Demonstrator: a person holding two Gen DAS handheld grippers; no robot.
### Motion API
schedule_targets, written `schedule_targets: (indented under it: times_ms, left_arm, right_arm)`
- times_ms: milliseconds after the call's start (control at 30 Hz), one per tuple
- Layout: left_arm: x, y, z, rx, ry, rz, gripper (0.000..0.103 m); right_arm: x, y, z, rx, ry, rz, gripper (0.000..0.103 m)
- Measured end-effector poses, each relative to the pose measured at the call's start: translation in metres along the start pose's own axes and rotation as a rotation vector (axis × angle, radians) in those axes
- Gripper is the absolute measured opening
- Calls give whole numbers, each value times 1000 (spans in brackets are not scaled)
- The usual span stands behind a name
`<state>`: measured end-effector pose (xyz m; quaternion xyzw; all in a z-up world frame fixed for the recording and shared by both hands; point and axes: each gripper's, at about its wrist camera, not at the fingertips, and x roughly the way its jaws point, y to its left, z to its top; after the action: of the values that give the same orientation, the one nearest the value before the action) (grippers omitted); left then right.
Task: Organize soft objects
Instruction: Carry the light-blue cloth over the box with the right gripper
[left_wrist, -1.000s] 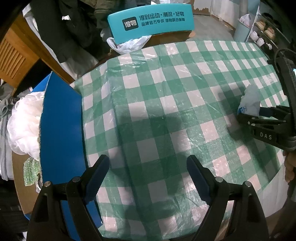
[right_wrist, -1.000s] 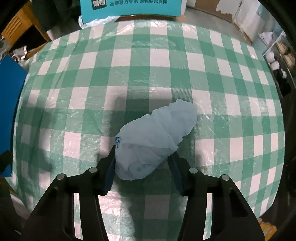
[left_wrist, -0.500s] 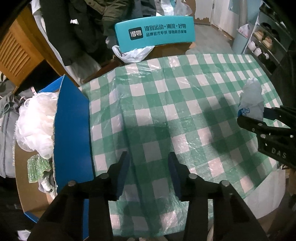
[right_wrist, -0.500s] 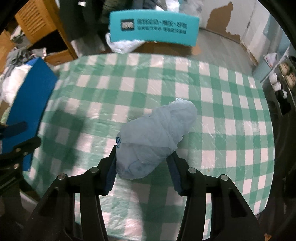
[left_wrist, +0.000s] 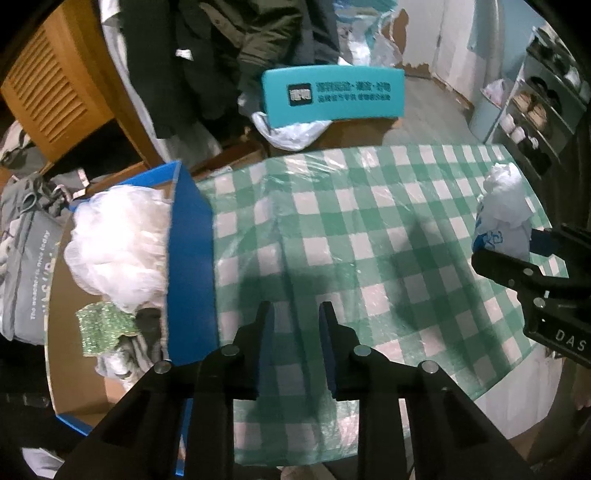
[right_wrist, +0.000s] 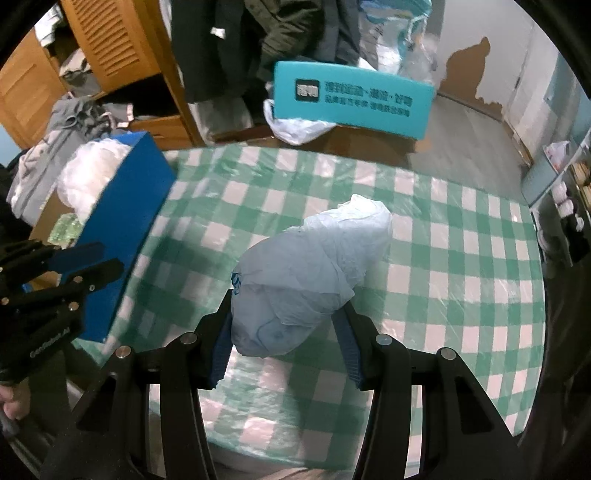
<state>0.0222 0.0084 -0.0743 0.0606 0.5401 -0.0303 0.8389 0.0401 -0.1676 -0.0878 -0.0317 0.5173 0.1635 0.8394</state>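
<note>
Table (left_wrist: 369, 221) with green-checked cloth fills both views. Blue box (left_wrist: 190, 266) sits at its left edge, holding white netting (left_wrist: 118, 240) and a green sponge (left_wrist: 105, 326). Teal chair back (right_wrist: 352, 98) beyond the far edge. Right gripper (right_wrist: 284, 328) pinches a crumpled plastic bag (right_wrist: 310, 273), held above the cloth. Left gripper (left_wrist: 295, 347) holds nothing, fingers narrowed with a small gap.

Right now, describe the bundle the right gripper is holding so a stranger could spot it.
Find the green-and-white checked table; above its middle the right gripper clamps a crumpled pale-blue plastic bag. Unlike the white fluffy heap in the blue box, it is smooth, bluish, with a blue print.
</note>
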Motion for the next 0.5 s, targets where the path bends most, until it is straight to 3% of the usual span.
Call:
schedule_targets:
  times_ms: [500]
  left_arm:
    - [-22,55,-15,-110,-50,31,20]
  right_arm:
    - [-15,56,25,-91,-50,54,50]
